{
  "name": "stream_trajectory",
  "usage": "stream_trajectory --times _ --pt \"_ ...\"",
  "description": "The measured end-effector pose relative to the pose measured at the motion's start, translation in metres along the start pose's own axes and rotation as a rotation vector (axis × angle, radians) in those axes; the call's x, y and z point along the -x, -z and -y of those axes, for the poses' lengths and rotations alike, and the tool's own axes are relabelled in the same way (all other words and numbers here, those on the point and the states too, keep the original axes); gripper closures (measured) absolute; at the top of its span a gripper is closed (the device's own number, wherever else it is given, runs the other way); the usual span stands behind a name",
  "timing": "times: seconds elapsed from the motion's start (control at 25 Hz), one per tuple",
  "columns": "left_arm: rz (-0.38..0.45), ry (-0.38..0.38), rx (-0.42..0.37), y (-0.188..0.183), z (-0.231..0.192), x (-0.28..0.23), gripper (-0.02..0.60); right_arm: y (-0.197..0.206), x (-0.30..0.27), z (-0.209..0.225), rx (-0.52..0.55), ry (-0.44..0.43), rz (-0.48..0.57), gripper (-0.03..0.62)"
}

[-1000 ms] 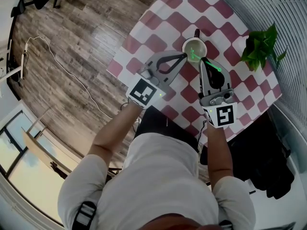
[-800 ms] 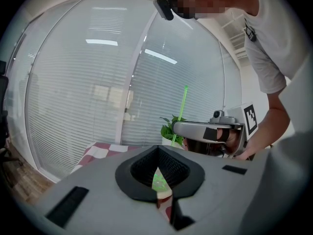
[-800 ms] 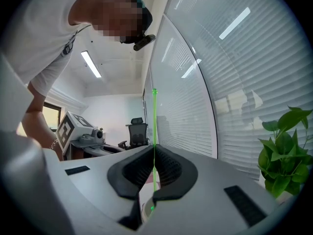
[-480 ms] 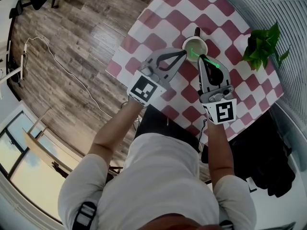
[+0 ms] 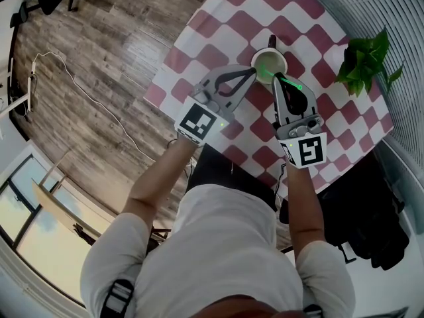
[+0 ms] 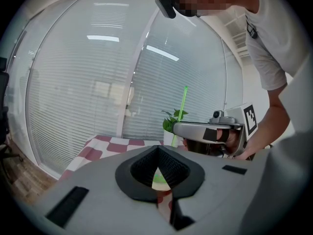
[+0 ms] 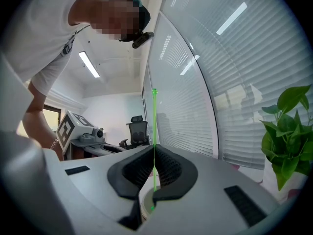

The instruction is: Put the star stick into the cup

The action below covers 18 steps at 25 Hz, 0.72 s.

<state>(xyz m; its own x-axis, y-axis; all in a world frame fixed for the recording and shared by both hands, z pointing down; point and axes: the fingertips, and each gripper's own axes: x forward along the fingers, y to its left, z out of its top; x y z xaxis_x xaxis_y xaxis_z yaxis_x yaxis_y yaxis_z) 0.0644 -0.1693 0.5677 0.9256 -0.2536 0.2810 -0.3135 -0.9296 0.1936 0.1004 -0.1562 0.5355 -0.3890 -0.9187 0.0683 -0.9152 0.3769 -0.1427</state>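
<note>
A white cup (image 5: 269, 63) stands on the red-and-white chequered table (image 5: 218, 25). My right gripper (image 5: 276, 78) is shut on a thin green star stick (image 7: 154, 121) and holds it upright. The stick's lower end (image 7: 152, 207) glows green inside the cup (image 7: 145, 204) under the jaws. Its top rises above the gripper in the left gripper view, where the stick (image 6: 182, 106) crosses the right gripper (image 6: 210, 131). My left gripper (image 5: 254, 76) is at the cup's left rim, with its tips (image 6: 157, 147) together and nothing seen between them. The cup (image 6: 159, 181) shows through its jaws.
A potted green plant (image 5: 363, 61) stands at the table's right edge, close to the window blinds. The table's near edge is just in front of the person. A white cable (image 5: 86, 85) lies on the wooden floor at the left. Dark bundles (image 5: 371, 230) lie at the lower right.
My right gripper has shifted a little up and left, closer over the cup, with the stick in it. The left gripper has barely moved.
</note>
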Motion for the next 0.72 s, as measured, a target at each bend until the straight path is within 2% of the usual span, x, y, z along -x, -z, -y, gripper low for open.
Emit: stream_trajectory --times 0.4,0.72 --pt "-0.014 0.008 -0.027 0.0016 0.0015 -0.0018 0.549 0.0085 0.0003 -0.0013 -0.025 -0.004 -0.005 0.56" --pt "-0.005 0.002 -0.004 0.0032 0.0021 -0.0015 0.549 0.01 0.0015 0.0022 -0.035 0.004 -0.004 0.56"
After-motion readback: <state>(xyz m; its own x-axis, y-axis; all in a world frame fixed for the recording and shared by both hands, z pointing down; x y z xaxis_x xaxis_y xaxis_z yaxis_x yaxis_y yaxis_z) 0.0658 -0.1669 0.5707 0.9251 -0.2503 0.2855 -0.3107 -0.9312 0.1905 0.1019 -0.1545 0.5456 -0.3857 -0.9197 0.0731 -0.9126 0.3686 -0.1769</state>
